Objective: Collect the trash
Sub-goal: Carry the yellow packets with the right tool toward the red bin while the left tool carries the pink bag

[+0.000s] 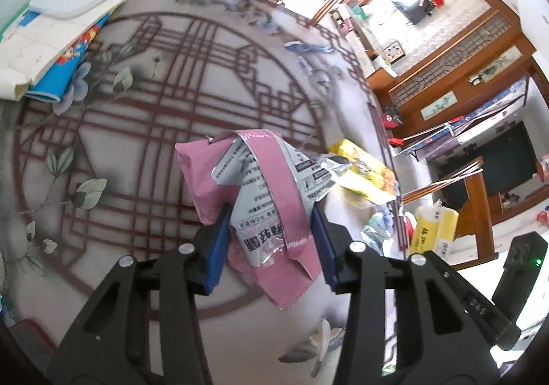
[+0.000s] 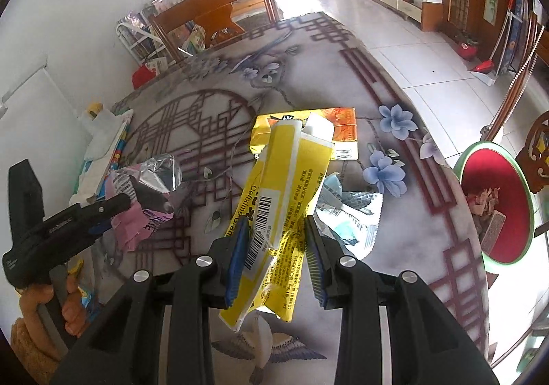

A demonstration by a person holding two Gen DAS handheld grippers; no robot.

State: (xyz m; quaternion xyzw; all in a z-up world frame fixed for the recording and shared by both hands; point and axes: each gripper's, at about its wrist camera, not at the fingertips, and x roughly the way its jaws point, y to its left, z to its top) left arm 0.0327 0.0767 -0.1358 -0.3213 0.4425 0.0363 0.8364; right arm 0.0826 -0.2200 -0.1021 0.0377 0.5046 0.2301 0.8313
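My left gripper point(image 1: 271, 234) is shut on a pink and silver wrapper point(image 1: 260, 186) and holds it above the patterned table point(image 1: 137, 131). It also shows at the left of the right wrist view point(image 2: 113, 210), with the pink wrapper point(image 2: 144, 213) in it. My right gripper point(image 2: 274, 241) is shut on a crumpled yellow medicine box point(image 2: 281, 186) above the table. The yellow box also shows in the left wrist view point(image 1: 363, 169). A flattened yellow-orange carton point(image 2: 343, 134) and a white-blue wrapper point(image 2: 350, 213) lie on the table beyond my right gripper.
A red bin with a green rim point(image 2: 497, 206) stands on the floor right of the table, with scraps inside. Books and a white holder point(image 1: 68, 8) lie at the table's far left. A wooden chair point(image 2: 219, 11) stands behind the table. A yellow tissue pack point(image 1: 434, 230) sits at right.
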